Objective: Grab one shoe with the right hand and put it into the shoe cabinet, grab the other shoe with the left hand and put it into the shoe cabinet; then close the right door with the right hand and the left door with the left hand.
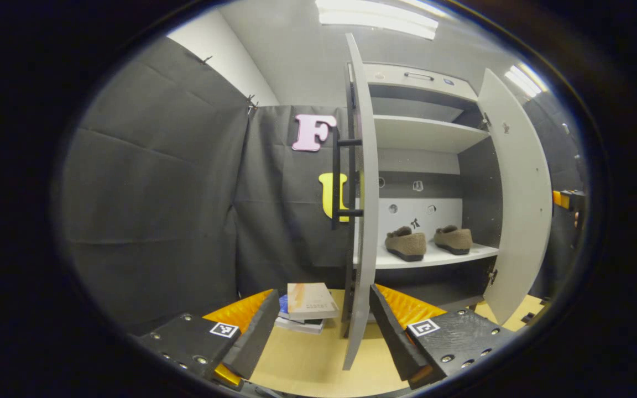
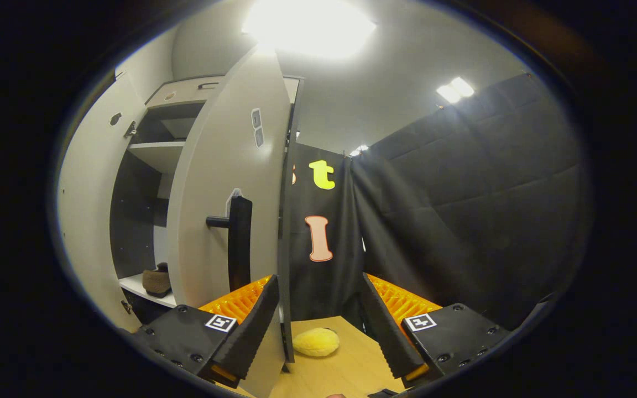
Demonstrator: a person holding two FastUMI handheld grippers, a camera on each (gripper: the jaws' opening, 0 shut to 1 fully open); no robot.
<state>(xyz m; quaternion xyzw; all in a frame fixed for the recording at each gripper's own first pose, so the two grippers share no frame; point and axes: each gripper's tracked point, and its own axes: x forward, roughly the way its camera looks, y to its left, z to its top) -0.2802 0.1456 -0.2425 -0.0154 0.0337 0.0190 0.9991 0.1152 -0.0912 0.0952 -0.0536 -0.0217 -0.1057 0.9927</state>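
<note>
Since both shoes already sit side by side on the cabinet's lower shelf, I'd say only the doors are left. The right gripper is spread wide with nothing in it, and the right door stands edge-on just ahead, its tall vertical handle a touch left of the gap. Same deal for the left gripper: released, empty, with the left door edge-on between its fingers.
</note>
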